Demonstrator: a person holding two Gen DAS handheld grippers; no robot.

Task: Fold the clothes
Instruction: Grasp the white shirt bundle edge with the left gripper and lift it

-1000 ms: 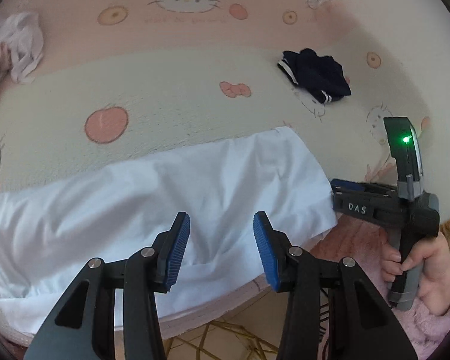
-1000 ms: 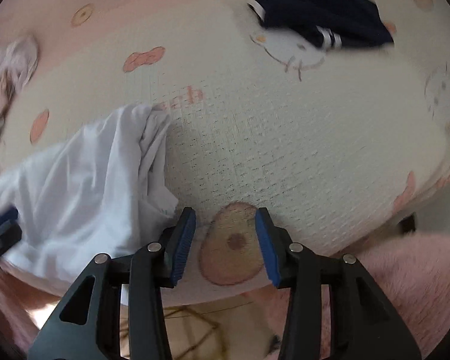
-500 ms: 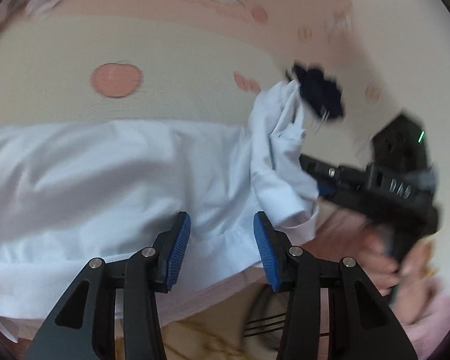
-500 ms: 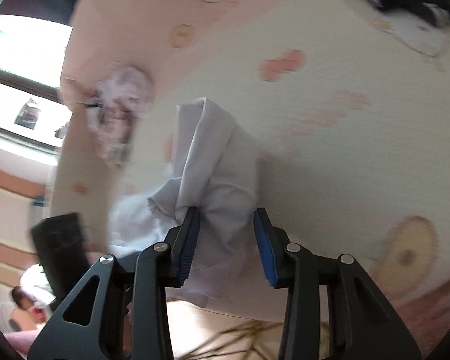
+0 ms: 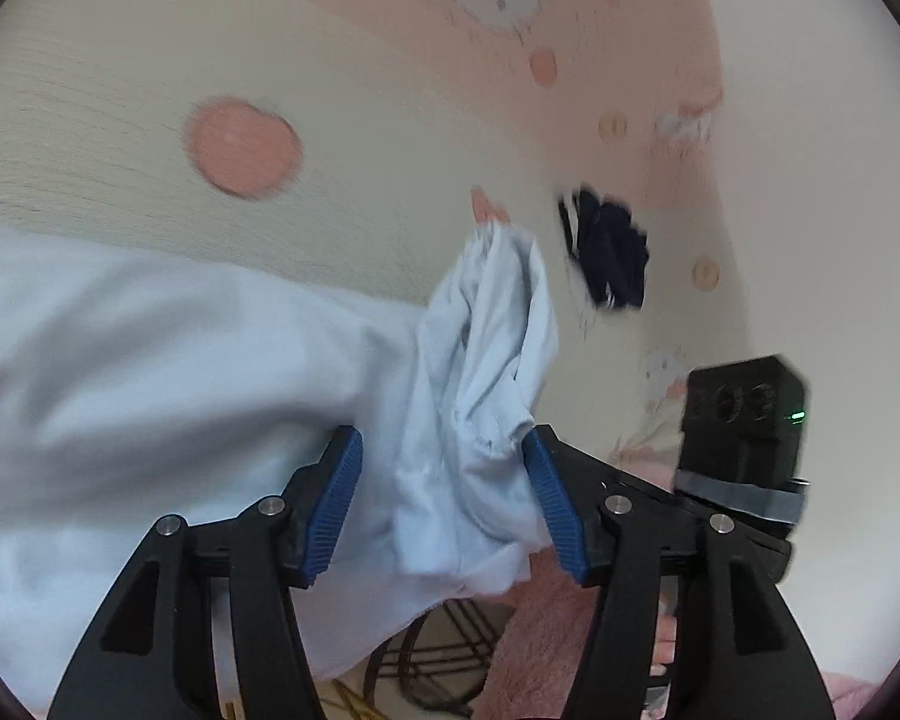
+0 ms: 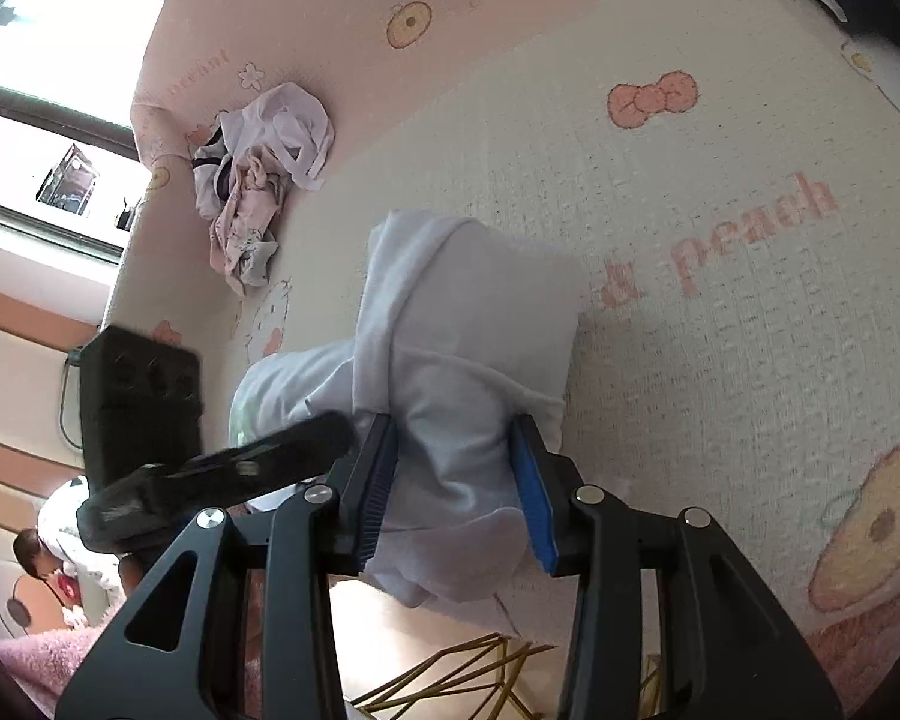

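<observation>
- The white garment [image 5: 168, 396] lies along the near edge of the mat [image 5: 390, 138], a cream sheet with pink dots, bows and cartoon cats; one end hangs a little over that edge.
- The end of the white garment nearest the right gripper is bunched into a raised, crumpled fold [image 6: 468, 324] that stands up from the mat.
- Left gripper [image 5: 444, 510]: its jaws are opening, and the bunched cloth sits between the blue pads [image 5: 336, 504]. The right pad touches the fabric; the left one stands clear of it, so the jaws have released the cloth.
- Right gripper [image 6: 456, 492]: the jaws are clenched on the same bunched end of the white garment, with cloth filling the space between both blue pads [image 6: 531, 498] and bulging out below them.
- In the right wrist view the left gripper's black body sits just left of the white garment, its finger reaching toward the fold.
- A dark navy garment [image 5: 609, 255] lies on the mat beyond the raised fold, apart from the white garment.
- A heap of pale pink and white clothes [image 6: 258, 174] lies at the far corner of the mat, well apart from the white garment.
</observation>
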